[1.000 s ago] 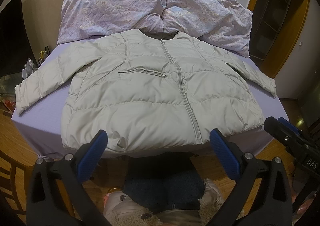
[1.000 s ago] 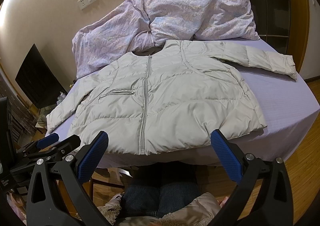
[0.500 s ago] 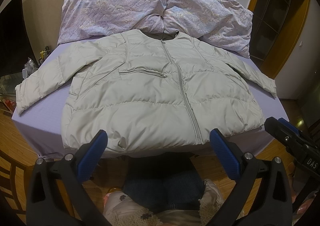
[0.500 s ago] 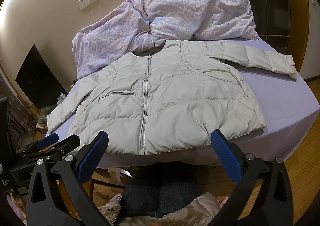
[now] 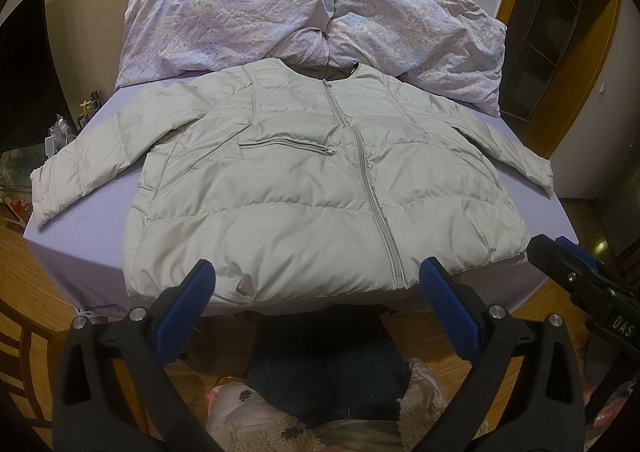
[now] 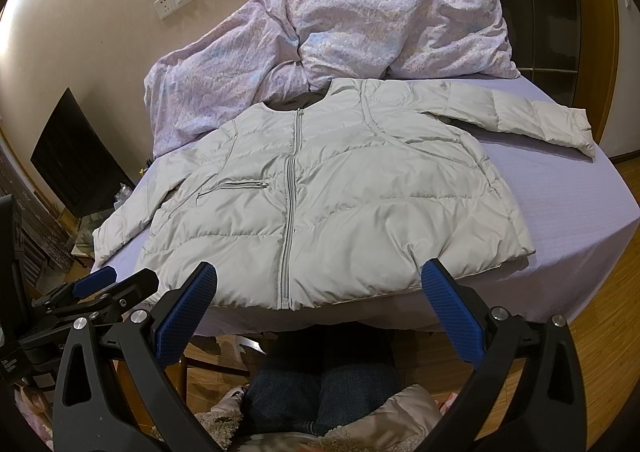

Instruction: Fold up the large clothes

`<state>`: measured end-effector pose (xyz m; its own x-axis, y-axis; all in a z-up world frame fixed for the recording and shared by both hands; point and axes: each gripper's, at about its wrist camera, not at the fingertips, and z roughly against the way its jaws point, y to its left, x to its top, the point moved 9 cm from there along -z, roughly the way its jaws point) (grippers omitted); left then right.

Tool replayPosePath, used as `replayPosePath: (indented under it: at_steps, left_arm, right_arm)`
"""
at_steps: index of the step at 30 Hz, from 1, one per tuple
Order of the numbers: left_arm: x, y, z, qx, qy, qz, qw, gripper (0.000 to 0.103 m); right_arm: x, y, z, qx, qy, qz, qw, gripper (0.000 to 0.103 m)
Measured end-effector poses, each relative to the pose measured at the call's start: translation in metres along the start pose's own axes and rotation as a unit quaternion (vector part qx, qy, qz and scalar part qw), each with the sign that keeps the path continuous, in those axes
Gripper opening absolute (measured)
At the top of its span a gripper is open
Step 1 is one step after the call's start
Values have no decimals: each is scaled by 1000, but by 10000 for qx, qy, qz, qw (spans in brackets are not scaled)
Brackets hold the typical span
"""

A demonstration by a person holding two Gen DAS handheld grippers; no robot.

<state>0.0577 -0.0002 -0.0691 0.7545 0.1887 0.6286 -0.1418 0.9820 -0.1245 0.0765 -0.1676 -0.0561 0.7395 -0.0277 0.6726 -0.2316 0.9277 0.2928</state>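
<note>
Jacket (image 5: 320, 188): pale grey puffer, spread flat on the bed (image 5: 80, 236), front up, zip closed, hem at the near edge, collar toward the heaped duvet (image 5: 312, 12).
Sleeves: both splayed out; left sleeve (image 5: 80, 164) runs toward the bed's left edge, right sleeve (image 6: 520, 116) lies well out across the sheet.
Left claw (image 5: 316, 304): jaws wide, empty, hovering off the bed just short of the hem, touching nothing.
Right claw (image 6: 320, 304): jaws wide too, empty, also short of the hem; in its view the left claw shows low at the left.
Person: seated or standing at the foot of the bed, knees in jeans below both claws.
Stage: judged the very start, no fold made yet.
Handling: looks light, soft and puffy; quilted fill will likely spring back and resist a crisp crease. Shell looks smooth, probably slippery, so a shallow pinch may slide off.
Where to grip: my guess is a sleeve cuff or shoulder seam, biting deep through both layers, then carrying the sleeve across the chest.
Risk: trapped air bulging the fold open; hem dragging off the bed edge.
</note>
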Motion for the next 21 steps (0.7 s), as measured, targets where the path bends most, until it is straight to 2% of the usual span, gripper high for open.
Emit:
replayPosePath:
  at_steps: [21]
  left_arm:
    - [0,0,0,-9,-1,2,10000,101]
  right_arm:
    - [-2,0,-3,2,10,-7,10000,102]
